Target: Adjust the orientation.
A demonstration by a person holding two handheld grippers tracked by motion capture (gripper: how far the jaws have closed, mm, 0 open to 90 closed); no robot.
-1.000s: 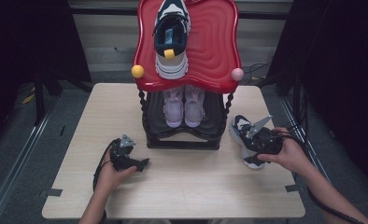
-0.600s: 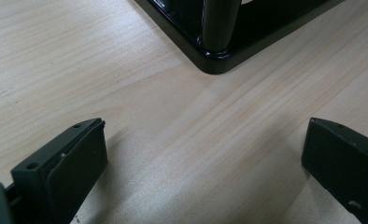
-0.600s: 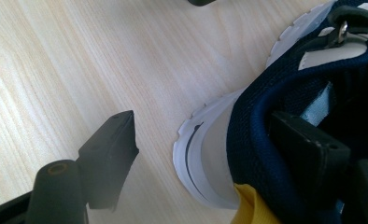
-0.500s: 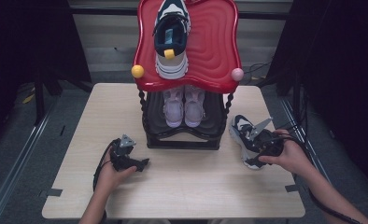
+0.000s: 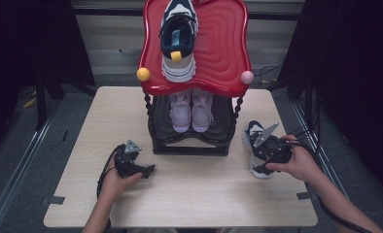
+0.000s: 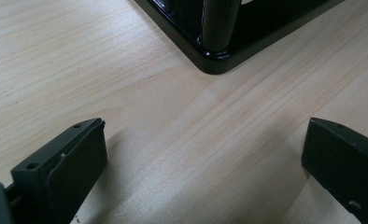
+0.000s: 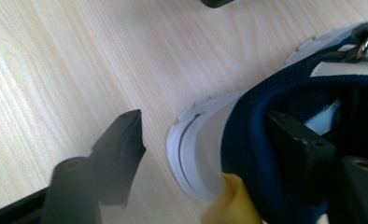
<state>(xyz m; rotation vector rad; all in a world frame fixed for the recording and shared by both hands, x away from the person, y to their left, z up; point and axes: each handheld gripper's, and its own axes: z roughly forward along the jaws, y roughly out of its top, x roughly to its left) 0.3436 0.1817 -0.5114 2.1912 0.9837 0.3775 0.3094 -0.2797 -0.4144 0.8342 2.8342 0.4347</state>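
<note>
A navy and white sneaker (image 5: pixel 254 141) lies on the table right of the shoe rack (image 5: pixel 192 143). My right gripper (image 5: pixel 258 162) is at its heel. In the right gripper view, one jaw is inside the sneaker's (image 7: pixel 229 140) collar beside the yellow pull tab (image 7: pixel 229 200). The other jaw is outside, a gap away from the white heel. The right gripper (image 7: pixel 208 126) is open, and its jaws have just been closing around the heel. My left gripper (image 5: pixel 149 170) rests open on the table left of the rack, nothing between its jaws (image 6: pixel 205 135).
The rack's red top (image 5: pixel 223 43) carries a matching navy sneaker (image 5: pixel 179 34). A pale pink pair (image 5: pixel 192 109) sits on its lower shelf. The rack's black base corner (image 6: pixel 215 60) lies just ahead of my left gripper. Bare wooden tabletop (image 5: pixel 194 194) stretches along the front.
Both hands keep their places. The right gripper stays at the sneaker's heel and the left stays on the table; no other shift is plain.
</note>
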